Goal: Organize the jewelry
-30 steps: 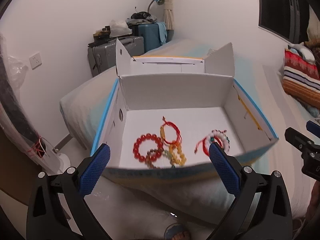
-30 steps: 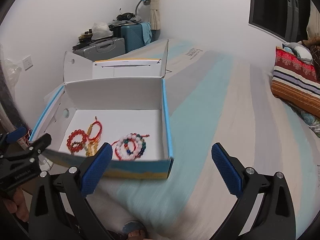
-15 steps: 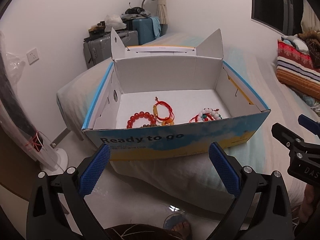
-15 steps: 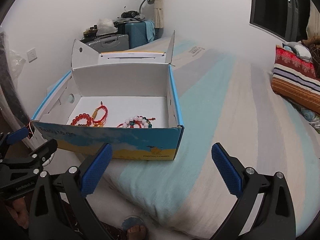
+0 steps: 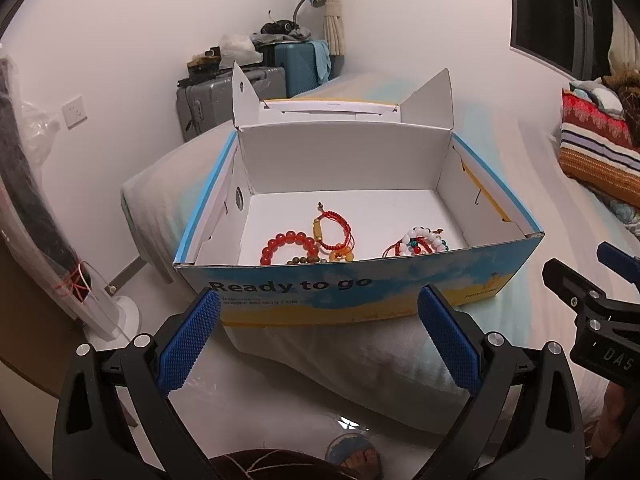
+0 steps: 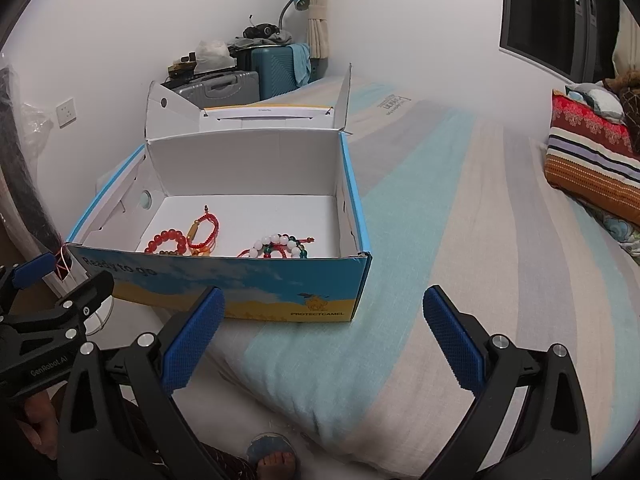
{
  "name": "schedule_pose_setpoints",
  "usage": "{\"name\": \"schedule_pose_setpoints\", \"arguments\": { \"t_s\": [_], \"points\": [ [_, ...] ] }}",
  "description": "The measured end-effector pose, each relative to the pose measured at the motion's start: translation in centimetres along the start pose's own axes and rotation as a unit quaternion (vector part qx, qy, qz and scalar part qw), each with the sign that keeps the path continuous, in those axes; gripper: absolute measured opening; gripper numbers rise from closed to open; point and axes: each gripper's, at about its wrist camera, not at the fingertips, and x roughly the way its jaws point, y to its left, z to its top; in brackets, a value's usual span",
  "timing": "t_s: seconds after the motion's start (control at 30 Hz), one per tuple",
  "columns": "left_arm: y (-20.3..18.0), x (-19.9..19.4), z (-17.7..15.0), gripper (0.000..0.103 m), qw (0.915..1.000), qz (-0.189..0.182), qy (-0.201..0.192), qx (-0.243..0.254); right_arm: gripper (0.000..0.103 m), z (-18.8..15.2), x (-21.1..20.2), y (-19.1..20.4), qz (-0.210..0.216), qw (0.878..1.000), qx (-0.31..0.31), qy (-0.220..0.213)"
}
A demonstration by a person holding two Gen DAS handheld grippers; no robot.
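Both grippers idle, jaws apart, short of the box (image 5: 360, 292).
Risk: bracelets (image 5: 320, 240) lie touching, possibly tangled; lifting the red bead bracelet (image 5: 286, 245) may drag neighbours.

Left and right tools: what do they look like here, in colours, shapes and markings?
Both match. The left tool and right tool each have two black angular plastic arms with silver screws, tipped by blue cross-hatch textured pads. Seen from the right wrist view, the left tool's side carries white "GenRobot.AI" lettering; the right tool's side in the left wrist view shows "DAS". No cables or sleeves are visible.
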Motion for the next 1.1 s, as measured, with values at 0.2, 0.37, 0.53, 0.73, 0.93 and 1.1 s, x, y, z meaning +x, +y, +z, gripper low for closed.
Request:
{"name": "schedule_pose_setpoints", "arguments": {
  "t_s": [0.2,0.37,0.53,0.73,0.93,1.1],
  "points": [
    [-0.38,0.09,0.08,0.097,1.0,-0.005,-0.002,0.005,0.095,0.09,0.1,-0.1,-0.001,1.0,-0.001,0.002],
    [-0.38,0.26,0.14,0.097,0.9999,-0.015,0.003,-0.001,0.095,0.12,0.19,-0.21,-0.001,1.0,-0.002,0.003],
    [-0.53,0.59,0.12,0.097,0.9998,-0.019,0.006,-0.001,0.095,0.11,0.22,-0.18,0.0,1.0,-0.003,0.003],
    [-0.52,0.32,0.23,0.097,1.0,-0.009,-0.001,-0.001,0.095,0.11,0.25,-0.15,0.001,1.0,-0.003,0.003],
    [-0.77,0.1,0.33,0.097,1.0,-0.003,-0.006,0.005,0.095,0.11,0.24,-0.16,0.001,1.0,-0.004,0.003],
    [-0.88,0.05,0.38,0.097,1.0,0.001,-0.007,0.006,0.095,0.13,0.25,-0.16,0.0,1.0,-0.003,0.003]
  ]
}}
